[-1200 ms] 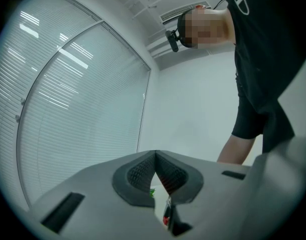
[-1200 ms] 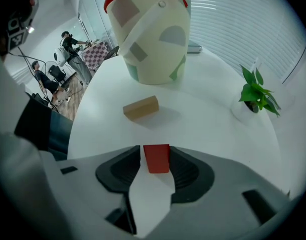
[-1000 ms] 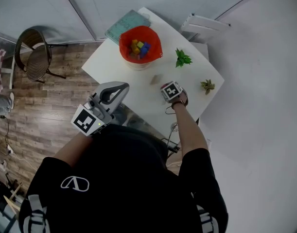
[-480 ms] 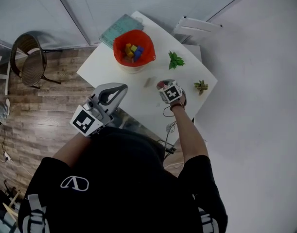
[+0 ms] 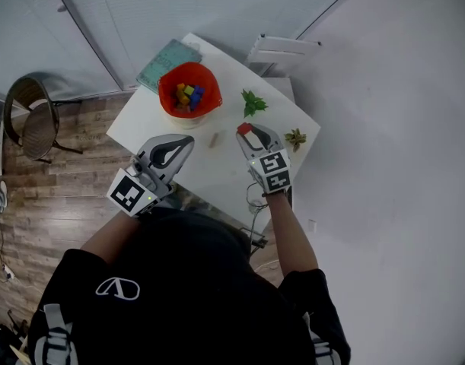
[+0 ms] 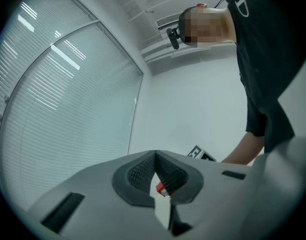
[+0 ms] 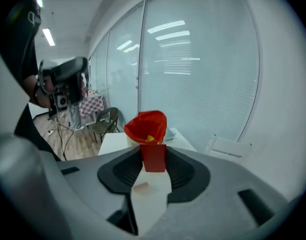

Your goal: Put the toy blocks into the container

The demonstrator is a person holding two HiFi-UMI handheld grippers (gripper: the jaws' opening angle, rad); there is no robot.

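A red container (image 5: 171,97) with several coloured blocks inside stands at the far side of the white table (image 5: 148,120). My right gripper (image 5: 246,131) hangs above the table's right part, shut on a red block (image 5: 244,128). In the right gripper view that red block (image 7: 154,157) sits between the pads, with the container (image 7: 146,126) straight beyond it. A small wooden block (image 5: 214,139) lies on the table between the two grippers, and the wooden block (image 7: 141,186) shows below the jaws. My left gripper (image 5: 188,139) hovers over the table's near edge, shut with nothing in it (image 6: 155,156).
A green plant toy (image 5: 253,101) and a smaller brownish one (image 5: 296,138) sit on the table's right side. A teal book (image 5: 168,55) lies behind the container. A chair (image 5: 34,116) stands on the wooden floor at left, a white unit (image 5: 281,48) by the wall.
My right gripper has risen off the table with the red block held in it and now tilts towards the container. The left gripper has lifted slightly.
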